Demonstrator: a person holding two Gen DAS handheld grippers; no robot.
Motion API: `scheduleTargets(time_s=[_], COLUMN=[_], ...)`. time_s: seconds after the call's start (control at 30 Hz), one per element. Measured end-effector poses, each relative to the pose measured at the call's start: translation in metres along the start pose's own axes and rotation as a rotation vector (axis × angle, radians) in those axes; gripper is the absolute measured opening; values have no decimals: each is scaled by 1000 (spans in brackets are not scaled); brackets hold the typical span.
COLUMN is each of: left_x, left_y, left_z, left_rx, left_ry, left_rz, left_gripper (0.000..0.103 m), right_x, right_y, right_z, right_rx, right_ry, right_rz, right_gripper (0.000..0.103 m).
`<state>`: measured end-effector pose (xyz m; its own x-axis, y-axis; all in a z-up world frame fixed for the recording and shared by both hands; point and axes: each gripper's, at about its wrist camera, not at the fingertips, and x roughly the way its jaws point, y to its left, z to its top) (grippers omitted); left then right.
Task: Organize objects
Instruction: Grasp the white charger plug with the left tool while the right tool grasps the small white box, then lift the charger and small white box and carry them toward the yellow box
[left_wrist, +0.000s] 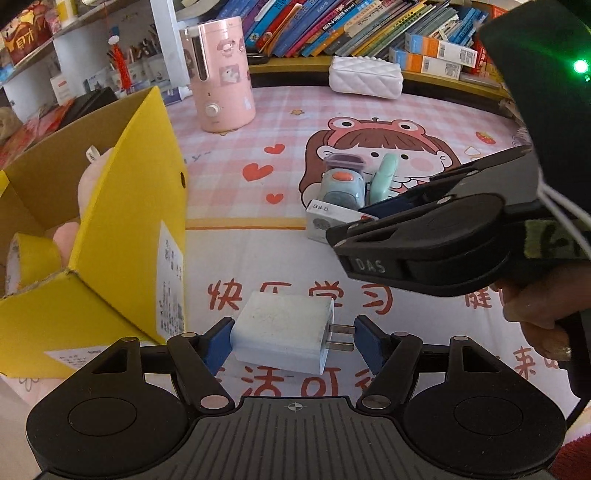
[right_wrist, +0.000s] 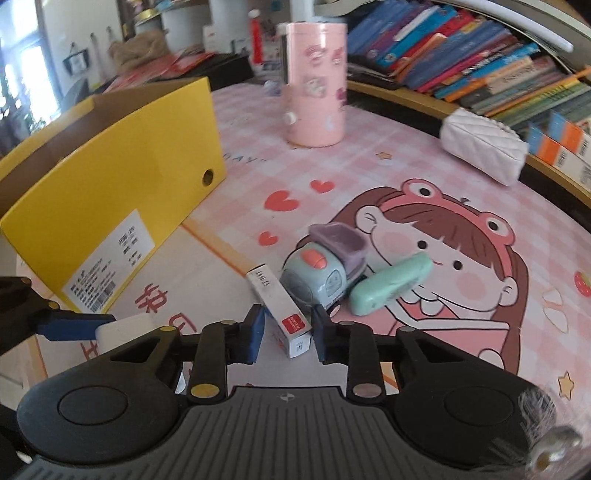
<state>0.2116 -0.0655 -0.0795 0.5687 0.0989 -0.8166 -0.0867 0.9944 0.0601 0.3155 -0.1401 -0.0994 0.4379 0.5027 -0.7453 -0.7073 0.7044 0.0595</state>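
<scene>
The white plastic plug charger (left_wrist: 282, 334) near the yellow cardboard box (left_wrist: 129, 236) is framed by the spread left gripper (left_wrist: 291, 341), and the small white carton (right_wrist: 282, 312) by the spread right gripper (right_wrist: 286, 338); squeezing seems needed next.

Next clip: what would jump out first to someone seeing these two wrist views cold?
The open yellow box on the left of the cartoon-print tablecloth, with a pink plush inside. Next, the left tongs bracket a white charger, pads not visibly pressing it, while the right tongs sit open around a small white carton. Just beyond lies a blue-grey toy and a mint case.
</scene>
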Motion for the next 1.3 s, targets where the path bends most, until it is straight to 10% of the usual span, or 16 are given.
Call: scheduleTargets(time_s=[0.43,0.93,1.3], left_x=[-6,-37,-70], left_y=[5,11,40], left_z=[-5,-9,-33], left_rx=[-28,-13,6], left_ry=[-6,-112,-185], left_rz=[-6,-95,-152], left_gripper=[70,70,70], right_x=[7,-86,-110], right_y=[15,4,51], right_z=[1,-29,-51], right_rx=[-78,339,377], right_ry=[22,-58,-64], right_rz=[3,-231,-346], right_gripper=[14,14,14])
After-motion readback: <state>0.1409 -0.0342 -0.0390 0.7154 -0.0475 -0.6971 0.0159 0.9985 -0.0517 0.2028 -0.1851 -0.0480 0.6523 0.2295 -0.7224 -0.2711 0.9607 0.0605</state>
